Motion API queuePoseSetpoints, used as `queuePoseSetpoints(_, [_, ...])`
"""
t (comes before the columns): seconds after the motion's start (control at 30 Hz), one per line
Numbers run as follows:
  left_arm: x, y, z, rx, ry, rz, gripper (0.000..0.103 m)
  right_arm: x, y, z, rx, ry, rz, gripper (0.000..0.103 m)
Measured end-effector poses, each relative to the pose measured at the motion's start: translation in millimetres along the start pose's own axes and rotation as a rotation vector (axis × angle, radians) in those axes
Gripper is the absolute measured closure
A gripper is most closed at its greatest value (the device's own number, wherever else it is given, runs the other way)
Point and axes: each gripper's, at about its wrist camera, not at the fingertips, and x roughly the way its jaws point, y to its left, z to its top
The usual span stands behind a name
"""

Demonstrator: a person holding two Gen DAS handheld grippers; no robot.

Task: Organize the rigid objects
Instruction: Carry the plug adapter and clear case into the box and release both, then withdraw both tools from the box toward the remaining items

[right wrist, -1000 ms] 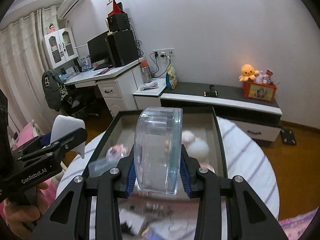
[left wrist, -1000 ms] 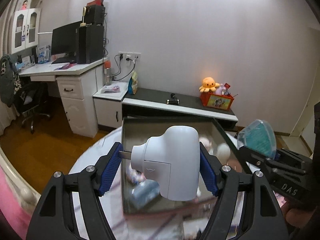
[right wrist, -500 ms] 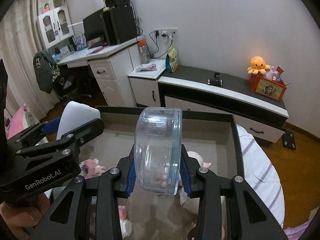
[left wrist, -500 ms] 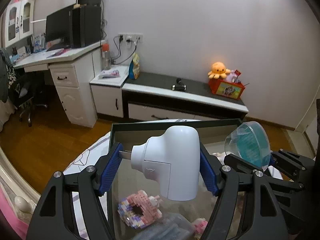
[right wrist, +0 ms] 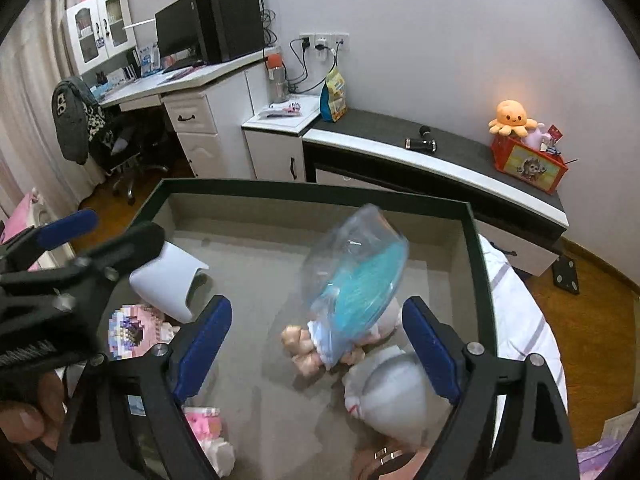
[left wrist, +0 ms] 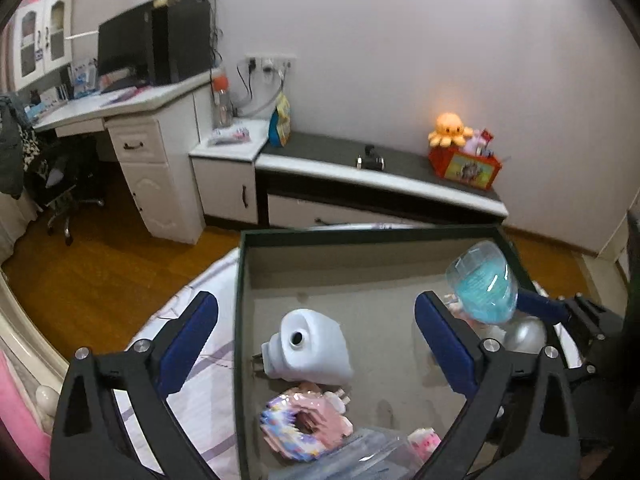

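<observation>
A dark-rimmed box [left wrist: 239, 320] with a grey floor sits on the table. My left gripper [left wrist: 316, 344] is open above it. The white plug-shaped device [left wrist: 308, 350] lies on the box floor between its fingers; it also shows in the right wrist view [right wrist: 166, 284]. My right gripper [right wrist: 316, 344] is open over the same box [right wrist: 478, 264]. The clear round container with a blue inside [right wrist: 352, 284] is tilted and blurred in the air between its fingers, free of them. It also shows in the left wrist view [left wrist: 482, 288].
In the box lie a pink block donut [left wrist: 304, 428], a small doll [right wrist: 304, 344], a white round toy [right wrist: 396, 388] and a clear plastic case [left wrist: 360, 460]. Behind stand a white desk [left wrist: 132, 120] and a low dark cabinet [left wrist: 360, 172]. The wooden floor lies below.
Both grippers moved forward over the box and opened. The white device dropped onto the box floor. The clear container left the right fingers and is tipping downward.
</observation>
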Motion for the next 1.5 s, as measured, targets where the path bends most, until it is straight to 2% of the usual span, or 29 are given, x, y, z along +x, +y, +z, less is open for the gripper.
queuePoseSetpoints(0.3, [-91,13,-25,-0.040,-0.159,-0.001,0.000,-70,-3,-20,0.106,-0.141,0.009,0.014])
queuePoseSetpoints(0.83, [-200,8,-112,-0.023,-0.251,0.025,0.000,-206,39,-109,0.124,-0.363,-0.033,0.014])
queuePoseSetpoints(1.03, [-225,1,-140,-0.017,-0.269,0.040,0.000,-224,49,-134,0.133,-0.379,-0.046,0.014])
queuePoseSetpoints(1.2, [-235,-6,-164,0.000,-0.248,0.042,0.000,-231,54,-153,0.143,-0.379,-0.029,0.014])
queuePoseSetpoints(1.5, [-242,-10,-178,0.004,-0.237,0.038,0.000,-237,53,-166,0.158,-0.383,-0.035,0.014])
